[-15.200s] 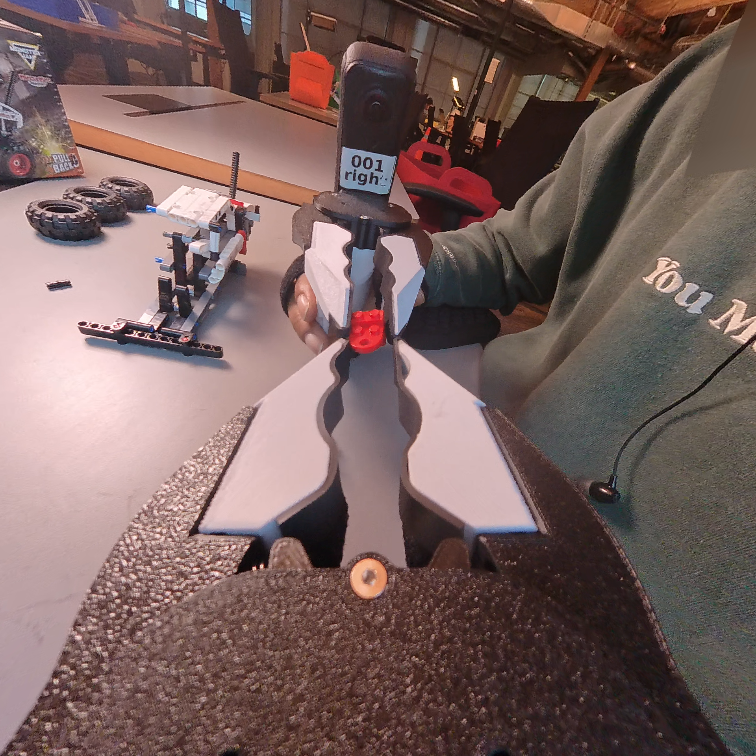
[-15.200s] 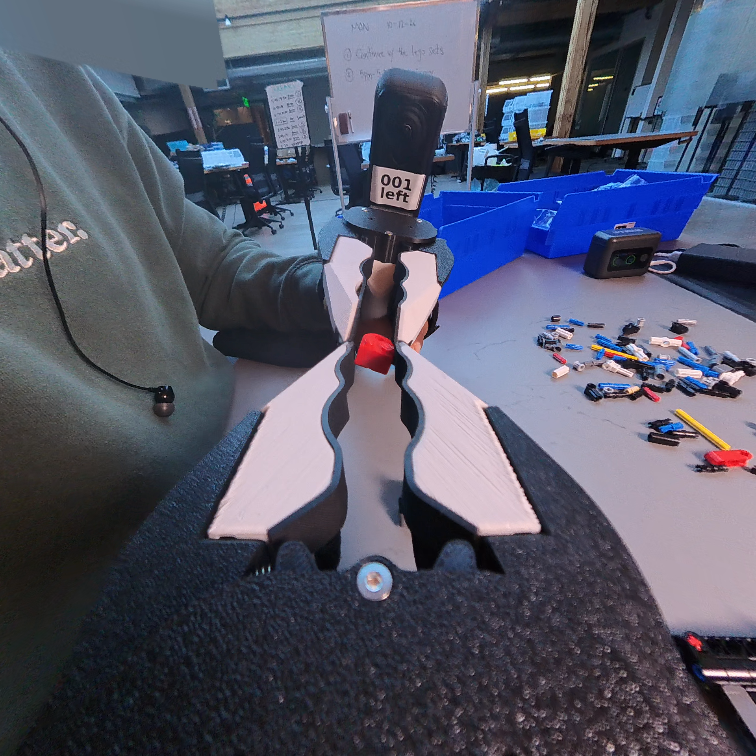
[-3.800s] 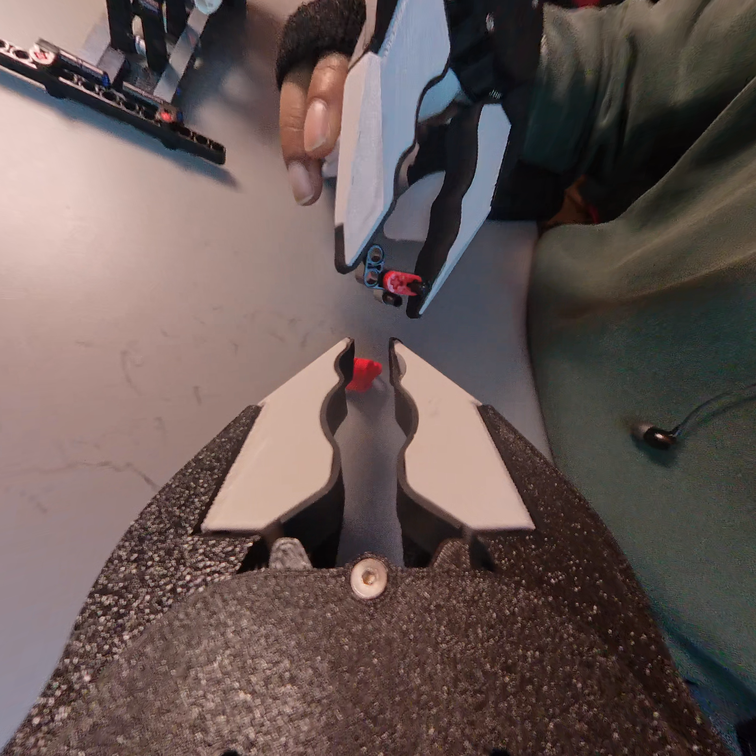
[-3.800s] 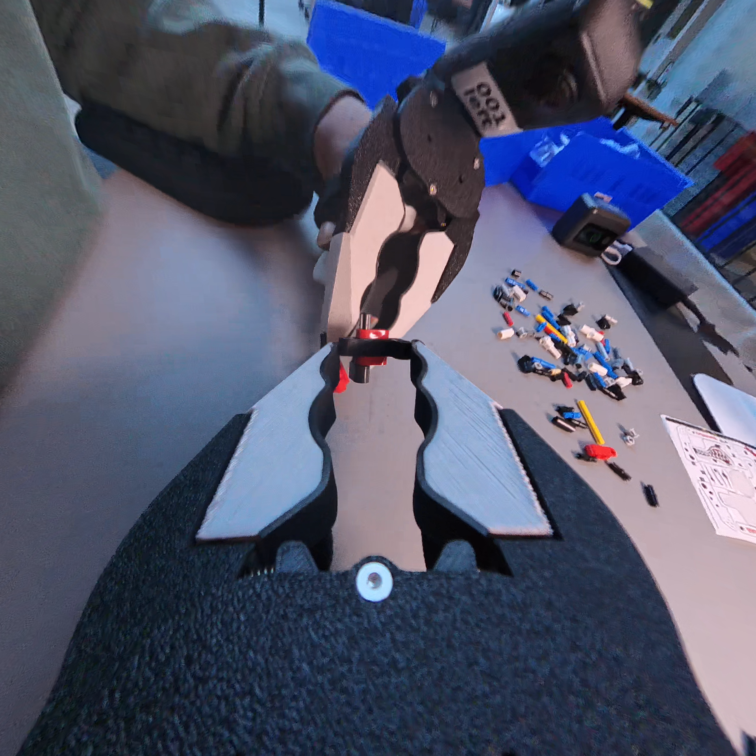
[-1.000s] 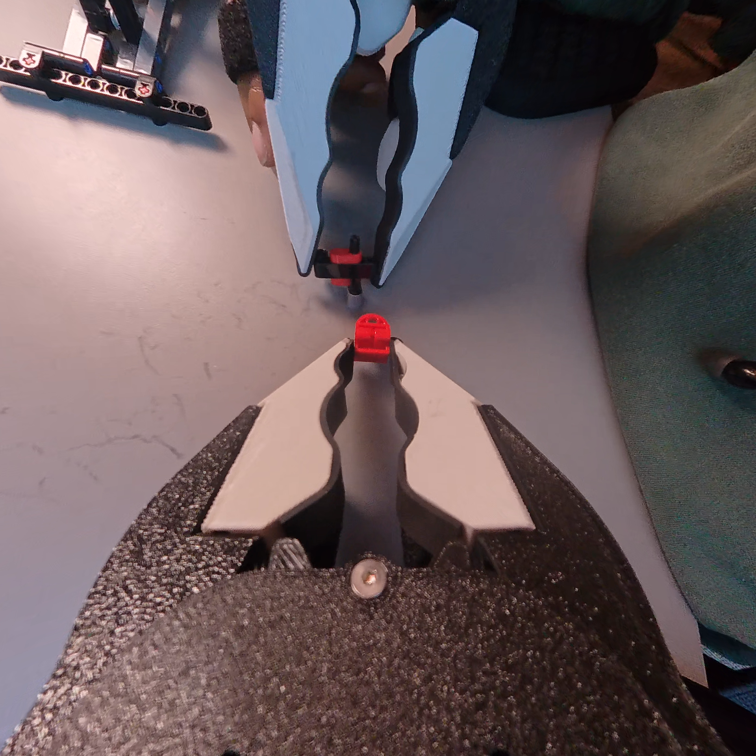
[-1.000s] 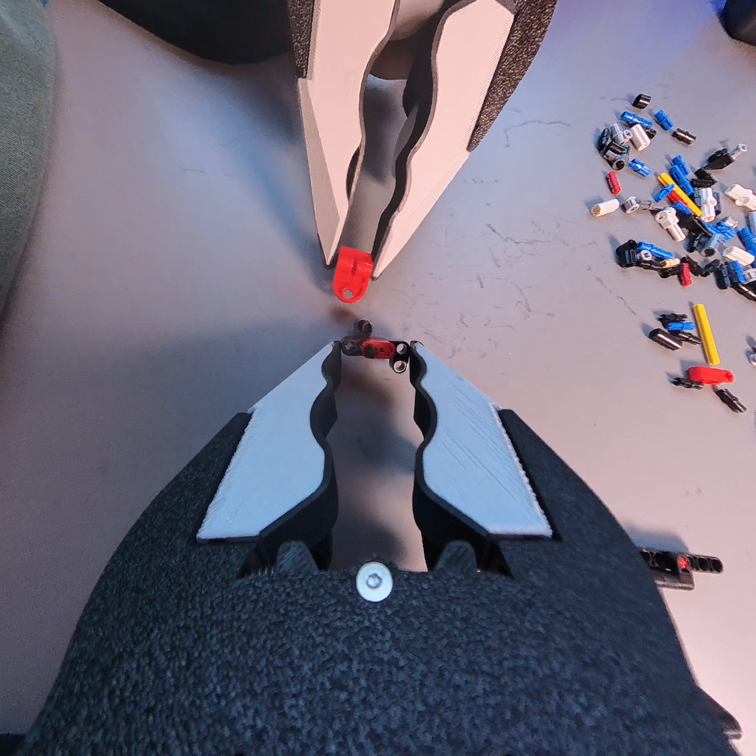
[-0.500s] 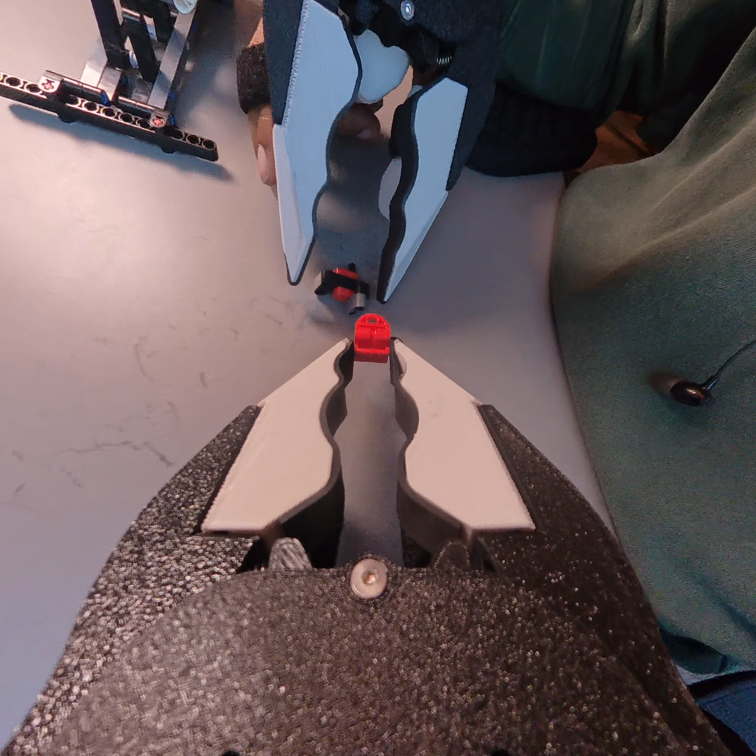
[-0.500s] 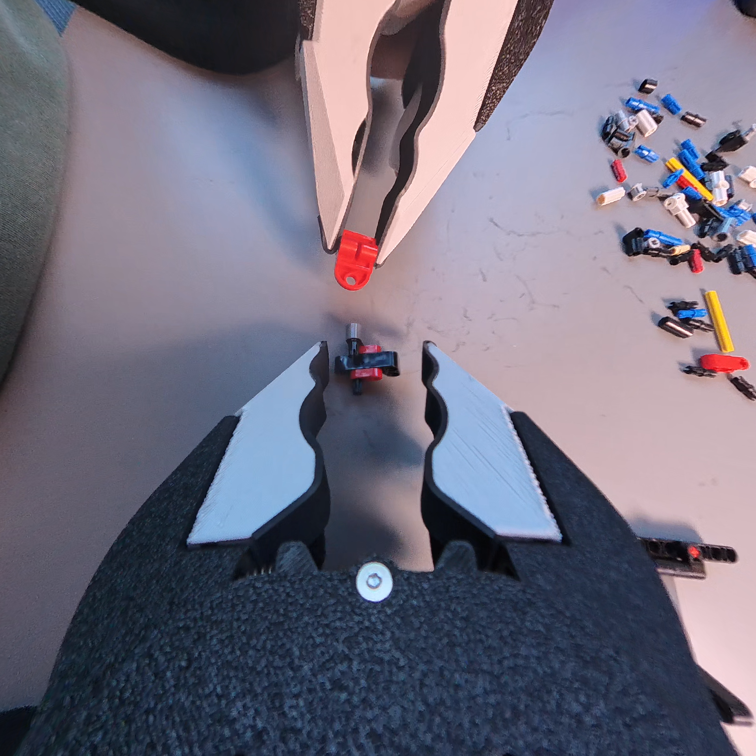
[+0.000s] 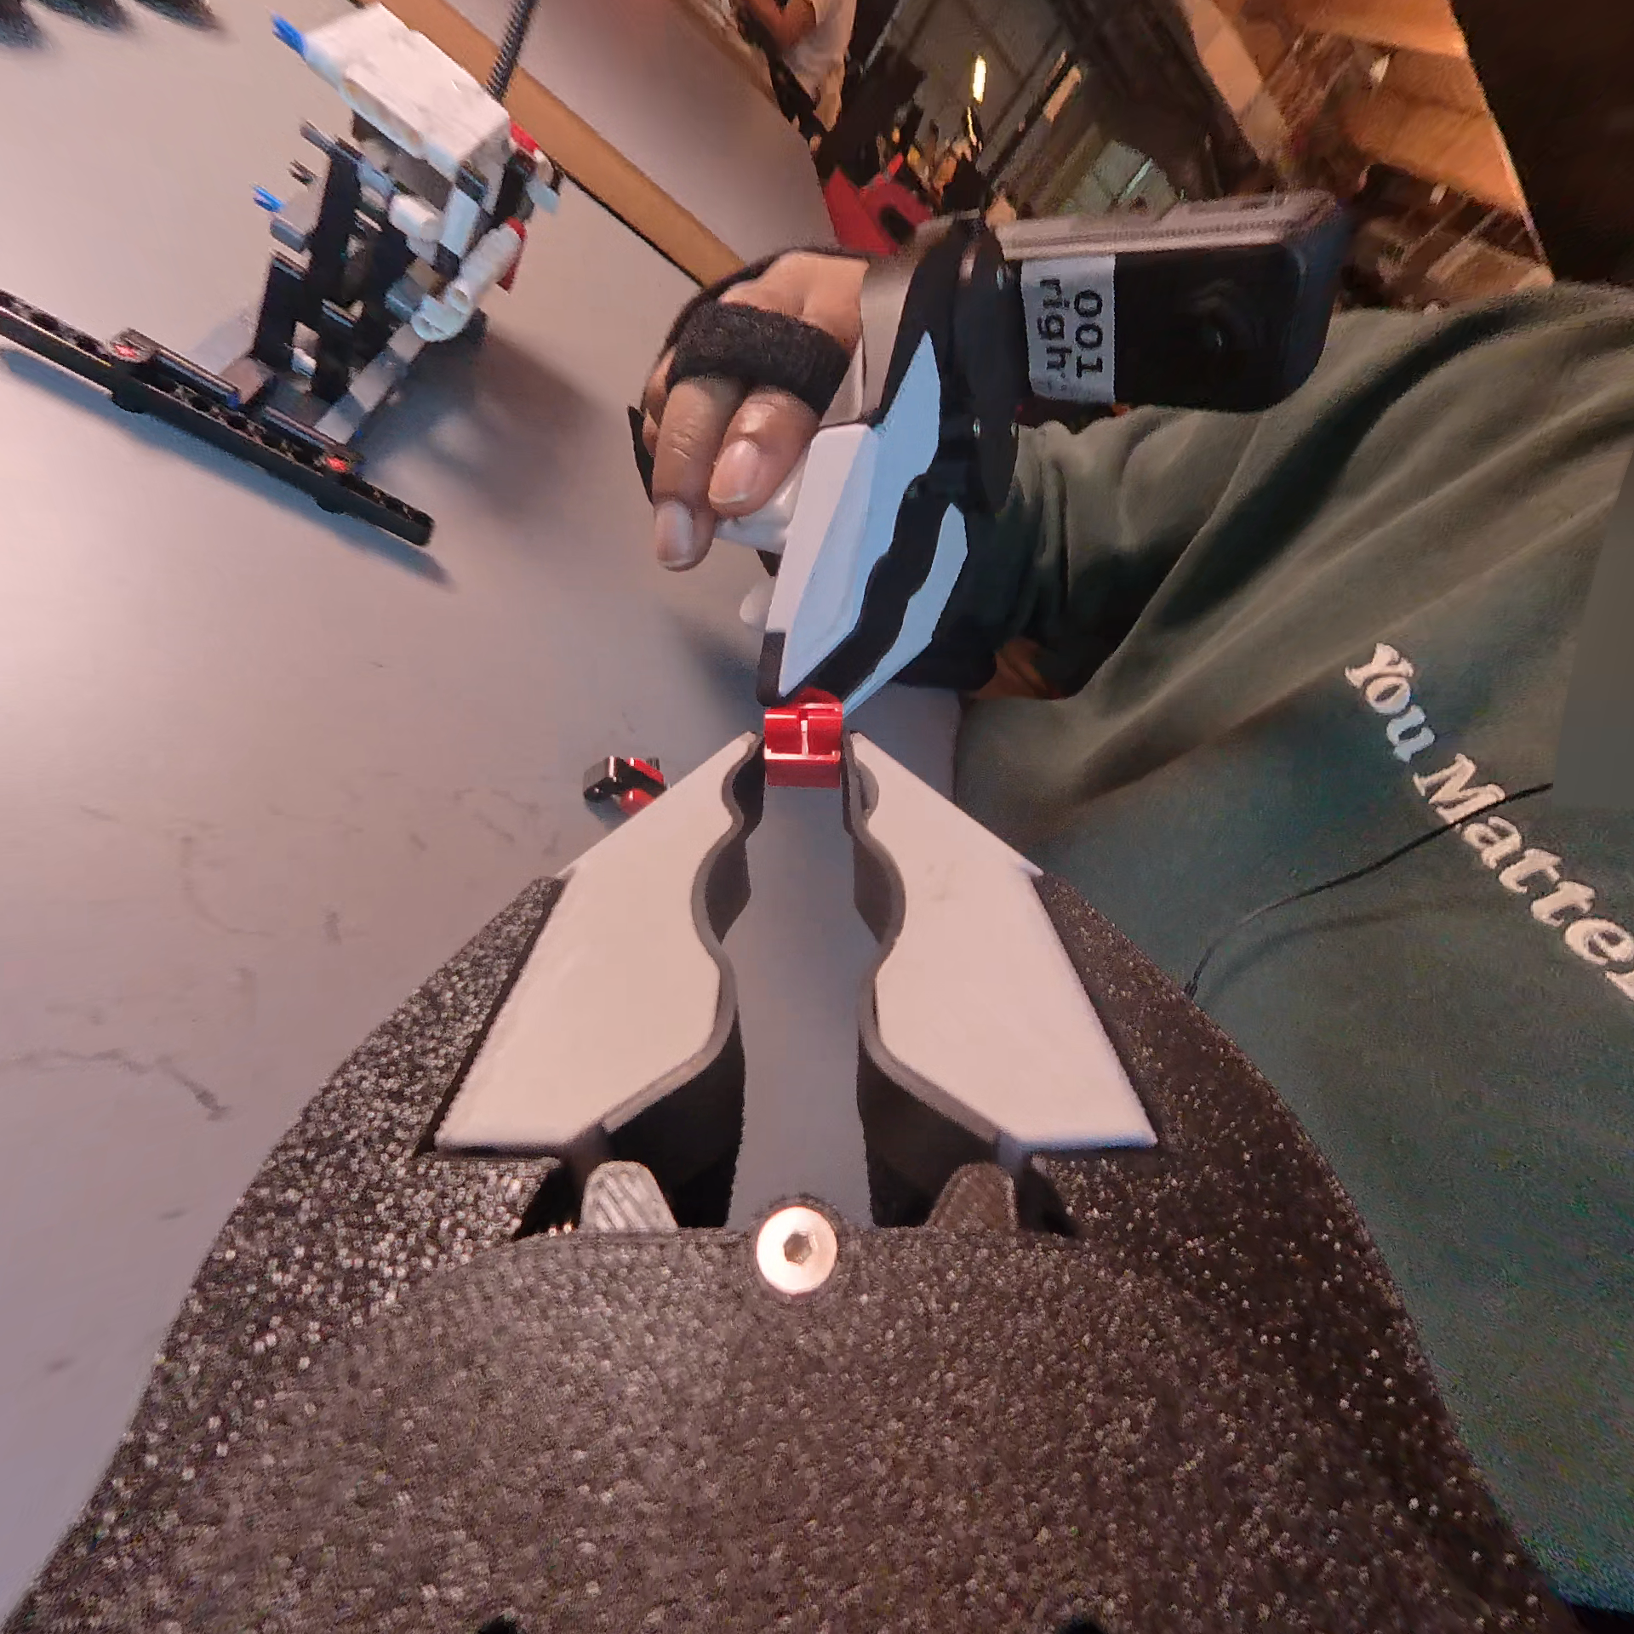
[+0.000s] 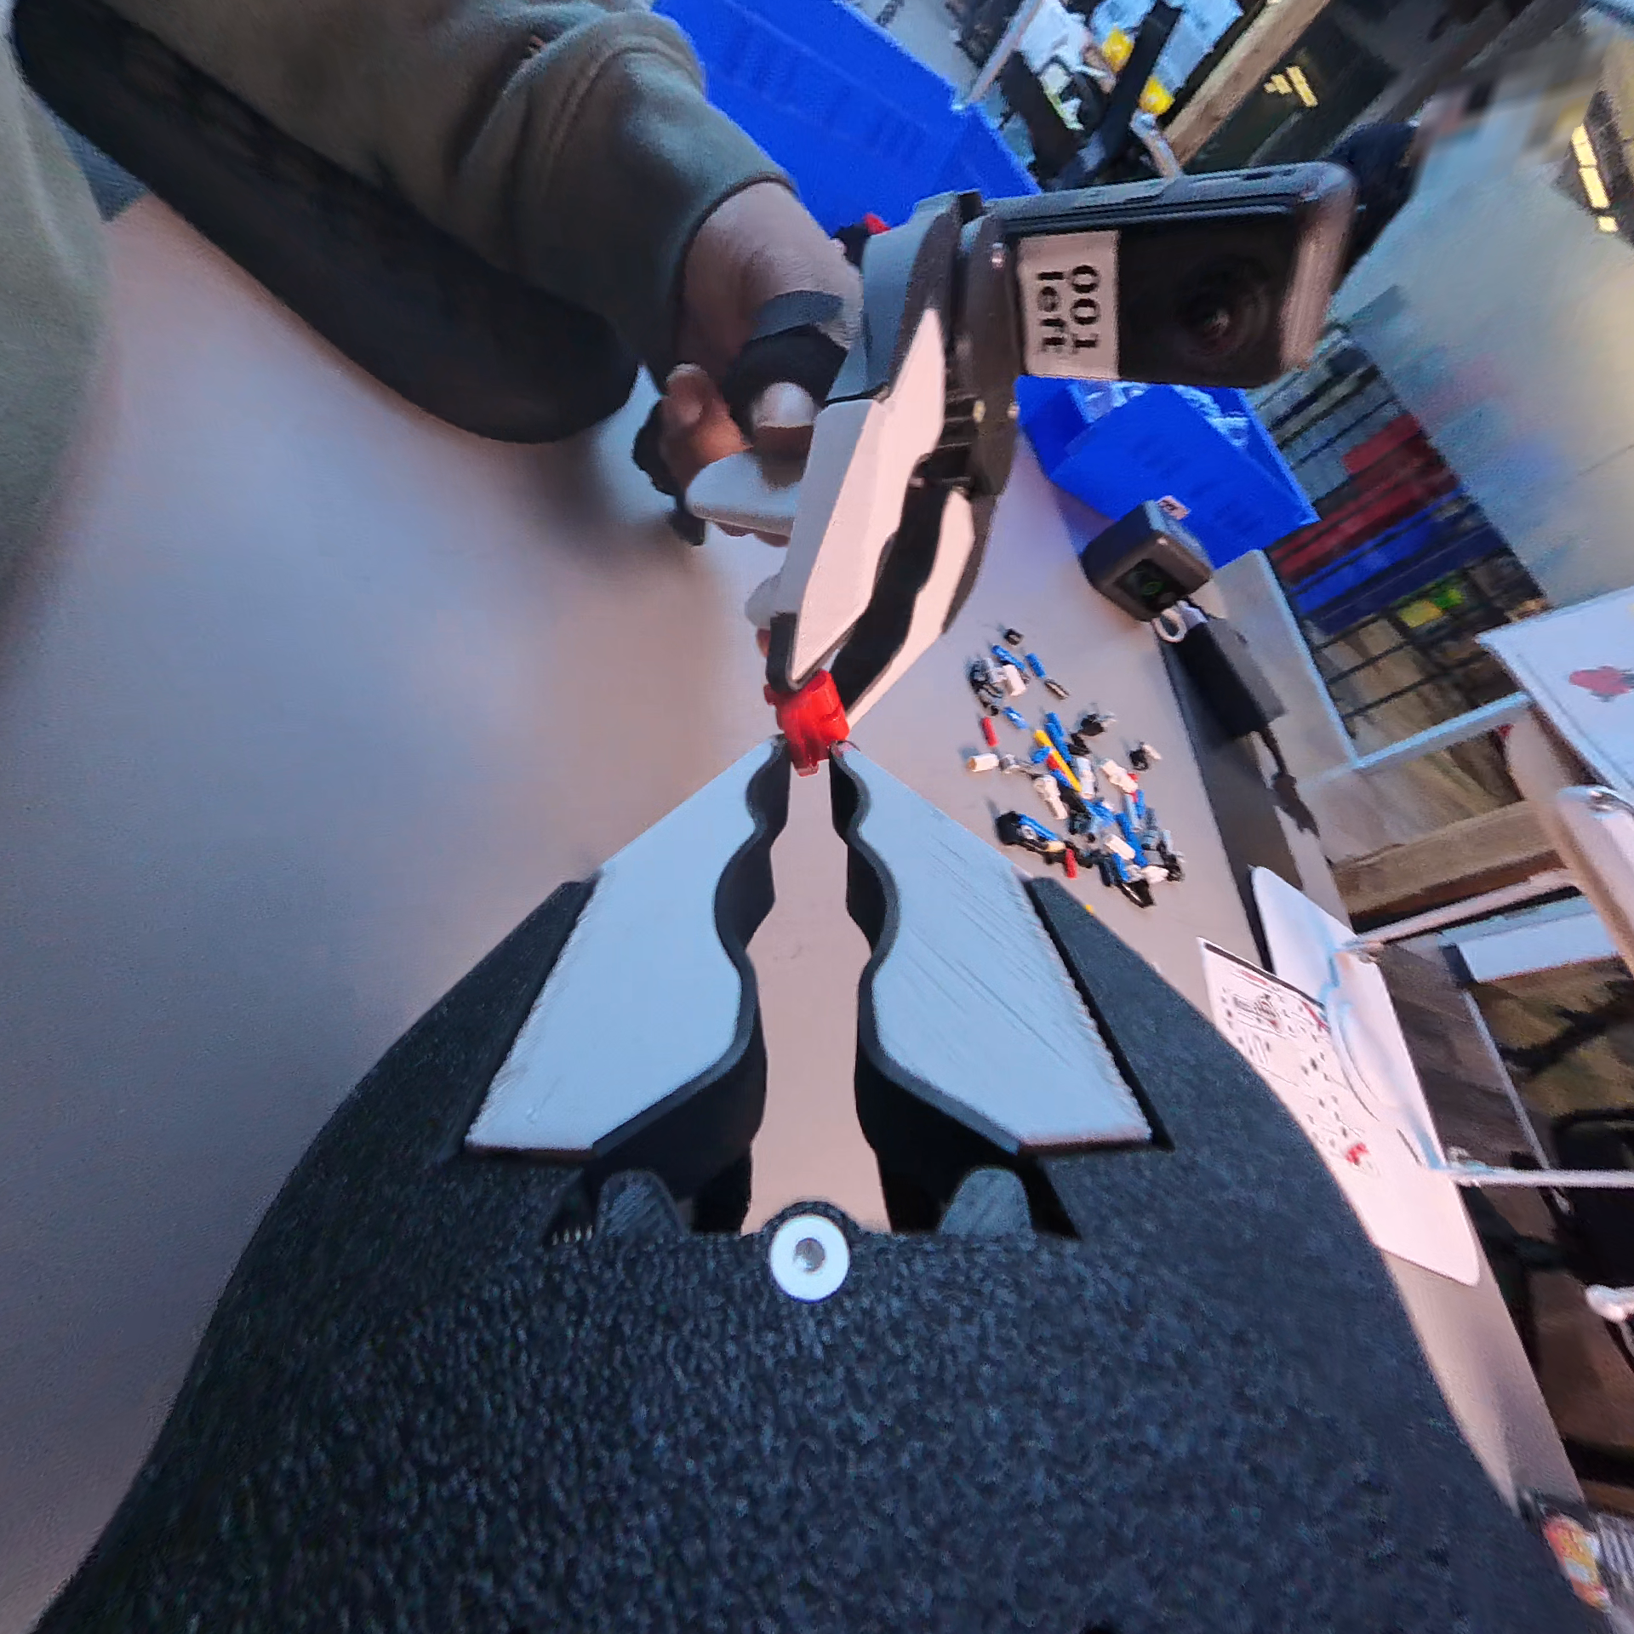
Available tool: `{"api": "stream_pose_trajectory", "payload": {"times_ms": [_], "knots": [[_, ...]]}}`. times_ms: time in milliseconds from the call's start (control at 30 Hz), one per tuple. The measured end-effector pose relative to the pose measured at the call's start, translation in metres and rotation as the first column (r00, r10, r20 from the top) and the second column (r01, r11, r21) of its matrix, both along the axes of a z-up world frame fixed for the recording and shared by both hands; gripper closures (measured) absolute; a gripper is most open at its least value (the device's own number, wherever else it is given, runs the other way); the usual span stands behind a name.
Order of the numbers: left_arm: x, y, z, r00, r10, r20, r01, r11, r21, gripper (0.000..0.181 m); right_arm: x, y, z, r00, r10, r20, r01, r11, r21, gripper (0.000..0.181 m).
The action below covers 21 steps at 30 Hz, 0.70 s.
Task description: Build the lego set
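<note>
While both grippers pinch one red piece, it hangs mid-air over the table.
Left gripper fingers clamp the piece's sides; right gripper fingers nip its tip head-on, prob. a handover or regrip w/ neither side letting go yet. Small black-red bit lies on the table just beside, likely the mating part. Farther off: half-built truck frame in left view, loose parts pile in right view.

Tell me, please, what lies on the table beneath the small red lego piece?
Bare grey table shows beneath the red lego piece; a small black-and-red lego assembly lies beside. The gripper fingers hide the rest.
</note>
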State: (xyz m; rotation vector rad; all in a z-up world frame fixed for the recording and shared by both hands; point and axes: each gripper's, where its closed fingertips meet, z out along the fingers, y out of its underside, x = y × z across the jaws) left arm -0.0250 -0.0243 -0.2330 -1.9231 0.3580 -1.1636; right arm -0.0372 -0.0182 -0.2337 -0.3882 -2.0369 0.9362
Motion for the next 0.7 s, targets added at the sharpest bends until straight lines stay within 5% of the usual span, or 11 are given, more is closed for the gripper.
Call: {"api": "stream_pose_trajectory", "payload": {"times_ms": [167,300,500,700], "knots": [[-0.028,0.019,0.018,0.976,0.192,0.103,-0.199,0.978,0.058,0.156,-0.022,0.028,0.025,0.975,-0.218,-0.033,0.206,0.952,-0.227,0.175],[-0.048,0.034,0.040,0.913,0.397,0.095,-0.408,0.887,0.218,0.155,-0.033,0.037,0.039,0.942,-0.336,0.002,0.306,0.854,-0.421,0.175],[-0.042,0.032,0.051,0.891,0.453,-0.012,-0.420,0.835,0.355,0.167,-0.033,0.027,0.042,0.955,-0.270,0.123,0.285,0.718,-0.635,0.175],[-0.037,0.028,0.053,0.913,0.408,-0.018,-0.372,0.849,0.375,0.163,-0.027,0.019,0.043,0.974,-0.156,0.161,0.225,0.683,-0.695,0.175]]}}
